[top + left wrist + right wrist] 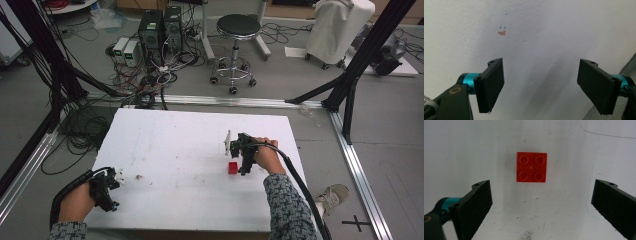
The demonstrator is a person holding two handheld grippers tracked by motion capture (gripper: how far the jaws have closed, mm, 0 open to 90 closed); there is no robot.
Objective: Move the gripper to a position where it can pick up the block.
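A red four-stud brick [531, 167] is seen lying on the white tabletop [175, 145]. Just beside it the right gripper [541, 207] is held with jaws spread wide. Far from the brick, the left gripper [541, 87] is also spread, empty.

The left tool [540, 87], its two black jaws spread wide, hangs over a white tabletop [549, 37] bearing a small orange smudge [502, 32].

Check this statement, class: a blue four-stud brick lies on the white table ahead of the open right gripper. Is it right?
Not quite. The brick is red, not blue, as the right gripper view shows. The rest holds: it has four studs and lies on the white table ahead of the open right gripper.
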